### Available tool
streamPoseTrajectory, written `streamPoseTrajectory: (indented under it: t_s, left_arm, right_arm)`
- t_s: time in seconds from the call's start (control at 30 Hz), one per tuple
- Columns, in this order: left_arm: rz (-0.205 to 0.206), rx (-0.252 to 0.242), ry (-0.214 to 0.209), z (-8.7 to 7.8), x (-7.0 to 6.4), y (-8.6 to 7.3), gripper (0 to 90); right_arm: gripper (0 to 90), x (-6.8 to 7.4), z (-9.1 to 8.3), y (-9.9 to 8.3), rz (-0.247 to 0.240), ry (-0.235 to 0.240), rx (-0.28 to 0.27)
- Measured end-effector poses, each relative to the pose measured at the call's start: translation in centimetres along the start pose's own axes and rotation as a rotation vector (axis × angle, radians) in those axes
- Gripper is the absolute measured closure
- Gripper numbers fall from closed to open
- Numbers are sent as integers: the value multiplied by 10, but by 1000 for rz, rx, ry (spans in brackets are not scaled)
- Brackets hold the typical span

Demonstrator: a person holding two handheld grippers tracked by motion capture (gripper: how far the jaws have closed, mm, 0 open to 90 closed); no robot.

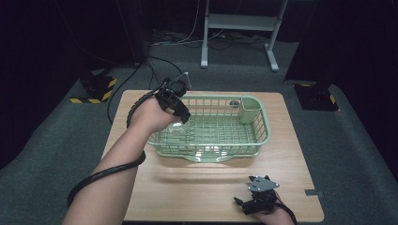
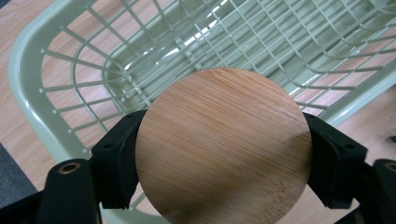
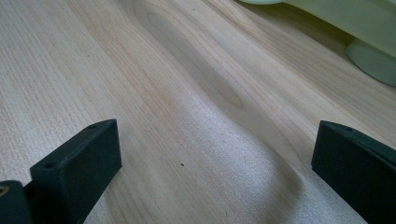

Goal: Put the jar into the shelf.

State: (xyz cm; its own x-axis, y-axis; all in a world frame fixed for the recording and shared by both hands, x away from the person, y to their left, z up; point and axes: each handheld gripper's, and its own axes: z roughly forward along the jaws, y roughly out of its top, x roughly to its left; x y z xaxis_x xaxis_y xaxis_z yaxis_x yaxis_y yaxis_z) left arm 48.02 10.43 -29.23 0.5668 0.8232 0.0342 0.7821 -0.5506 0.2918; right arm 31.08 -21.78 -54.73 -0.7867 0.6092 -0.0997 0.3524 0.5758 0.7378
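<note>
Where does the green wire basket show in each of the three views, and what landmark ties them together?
High view: the green wire basket sits mid-table, the left gripper at its left end.
Left gripper view: its rounded corner fills the upper frame, behind the round wooden lid.
Right gripper view: its base edge crosses the top right corner.
Shared landmark: the wooden table.

No legible text, label, brand or number appears on any surface. The only markings are yellow-and-black hazard stripes (image 1: 94, 93) on the floor, left of the counter (image 1: 141, 187); they carry no wording.
</note>
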Motion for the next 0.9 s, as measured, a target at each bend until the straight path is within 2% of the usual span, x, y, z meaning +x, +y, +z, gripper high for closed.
streamPoseTrajectory:
  t_s: [0.57,0.9]
  left_arm:
    - [11,-3,-10,24,-8,13,241]
    - [3,-3,-9,41,-10,15,241]
  right_arm:
    - [10,0,0,0,9,6,1]
    - [10,-1,-1,0,9,9,-2]
